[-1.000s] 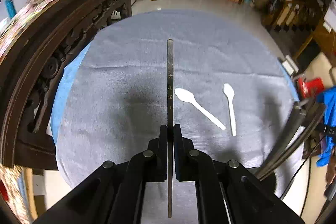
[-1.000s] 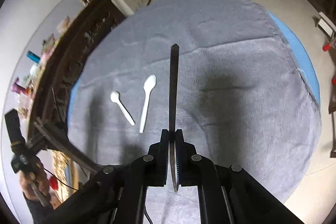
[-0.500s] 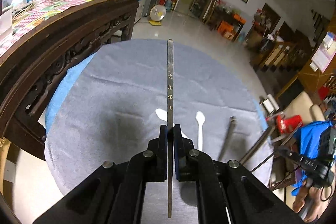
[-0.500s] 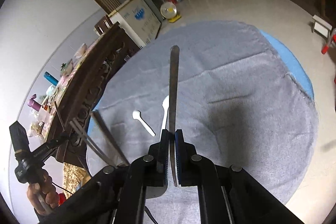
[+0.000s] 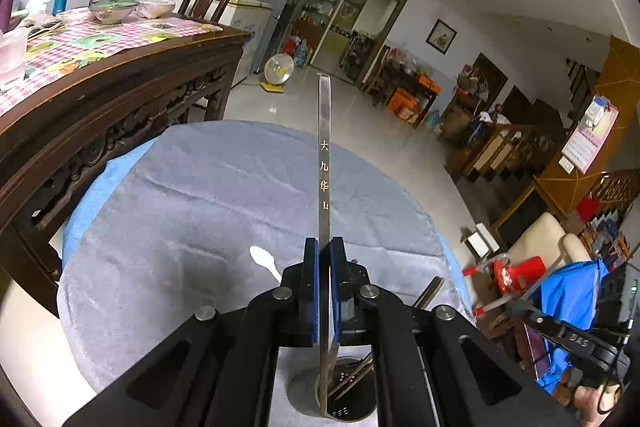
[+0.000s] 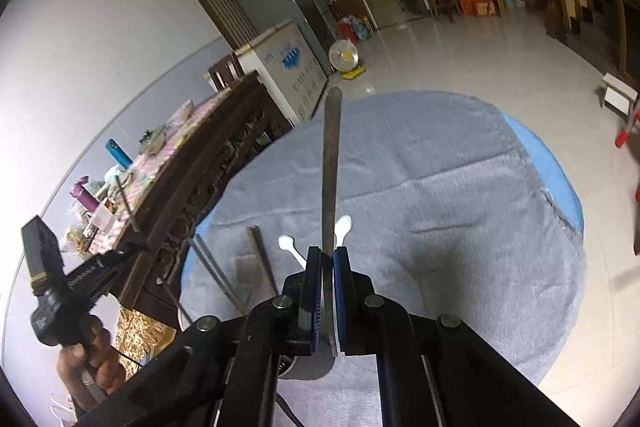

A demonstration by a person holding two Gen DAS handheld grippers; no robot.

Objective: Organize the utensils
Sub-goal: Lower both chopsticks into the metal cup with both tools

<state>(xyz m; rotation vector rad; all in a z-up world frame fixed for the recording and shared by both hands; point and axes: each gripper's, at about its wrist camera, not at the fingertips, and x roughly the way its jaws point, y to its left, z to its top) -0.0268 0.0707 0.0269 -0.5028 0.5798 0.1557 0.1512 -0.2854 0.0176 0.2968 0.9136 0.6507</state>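
Grey cloth (image 5: 192, 195) covers our round tabletop, near a carved wooden sideboard (image 5: 100, 99). Our left gripper (image 5: 324, 263) is clenched on an engraved steel utensil handle (image 5: 324, 163); our right gripper (image 6: 327, 267) grasps a darker metal utensil (image 6: 330, 167). Two white plastic spoons (image 6: 289, 245) lie mid-table; a perforated metal holder (image 5: 340, 399) stands at the near edge.

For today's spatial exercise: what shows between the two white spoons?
In the right wrist view, the metal utensil clamped in the right gripper crosses between them.
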